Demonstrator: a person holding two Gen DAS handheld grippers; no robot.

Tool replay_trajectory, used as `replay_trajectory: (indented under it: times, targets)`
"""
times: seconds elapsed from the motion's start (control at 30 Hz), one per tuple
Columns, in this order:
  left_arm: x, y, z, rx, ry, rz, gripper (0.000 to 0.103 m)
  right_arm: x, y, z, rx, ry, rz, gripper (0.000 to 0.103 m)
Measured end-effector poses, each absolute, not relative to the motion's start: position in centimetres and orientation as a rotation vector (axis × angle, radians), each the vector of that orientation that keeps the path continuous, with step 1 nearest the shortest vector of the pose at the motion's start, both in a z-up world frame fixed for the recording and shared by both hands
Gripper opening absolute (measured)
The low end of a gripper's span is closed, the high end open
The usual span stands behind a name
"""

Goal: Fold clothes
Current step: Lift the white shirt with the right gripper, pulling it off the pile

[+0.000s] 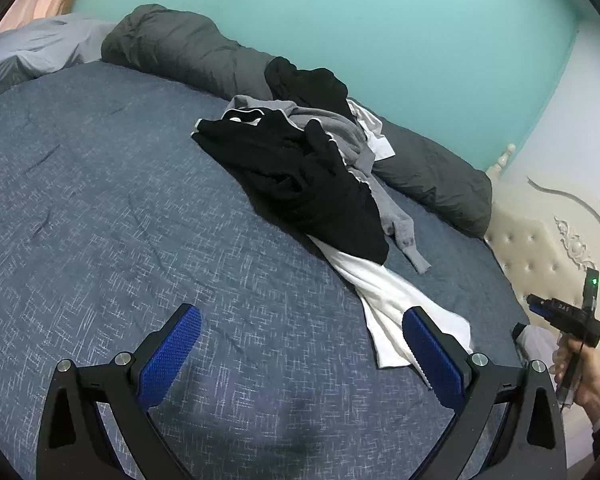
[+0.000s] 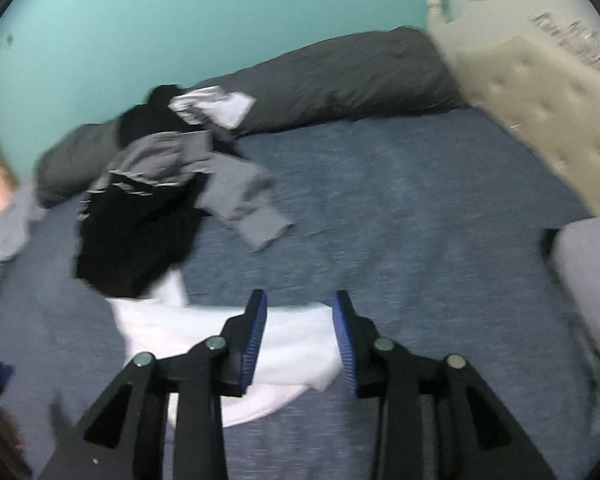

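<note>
I see a bed with a blue-grey cover [image 1: 120,220] under both of my grippers. My left gripper [image 1: 300,332] hangs above bare cover, its blue-padded jaws spread wide with nothing between them. A pile of clothes [image 1: 300,168] lies in the middle of the bed, toward the turquoise wall [image 1: 380,20]: a black garment [image 1: 312,188] on top, a grey garment [image 1: 352,136] tangled beside it, and a white garment [image 1: 384,292] trailing out from under the black one toward me. In the blurred right wrist view, my right gripper [image 2: 300,312] sits low over the near end of the white garment [image 2: 292,340], its jaws partly apart; the cloth shows behind the gap and the pads are not pressing on it. A dark grey rolled duvet [image 1: 188,48] lies along the wall, and a cream tufted headboard [image 1: 540,248] stands at the right
</note>
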State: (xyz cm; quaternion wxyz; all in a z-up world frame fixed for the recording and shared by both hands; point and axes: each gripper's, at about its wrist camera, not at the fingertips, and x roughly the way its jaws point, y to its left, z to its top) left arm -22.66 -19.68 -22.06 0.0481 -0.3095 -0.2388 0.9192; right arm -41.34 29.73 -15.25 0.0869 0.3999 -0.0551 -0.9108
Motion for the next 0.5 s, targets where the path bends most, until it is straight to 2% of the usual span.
replay_trajectory:
  times: [0.07,0.1,0.33,0.5]
  targets:
    - [-22.7,-19.6,-22.2,-0.95,-0.725,2.801,0.103,-41.6,27.1,-16.1,1.179,-0.122,-2.626,0.058]
    - [-22.8,-19.6,-22.3,-0.953,-0.724,2.801,0.103,-41.7,25.5,-16.5,1.172,-0.094,-2.582,0.059]
    - [-23.0,-19.2,-22.8,-0.982,-0.707,2.784,0.103,-43.6,12.6,-21.6,1.175,0.215,-2.335,0.06]
    - [-23.0,-19.6,-22.9,-0.985,-0.713,2.788,0.103,-46.0,7.7,-25.1,1.206,0.357,-2.307,0.062]
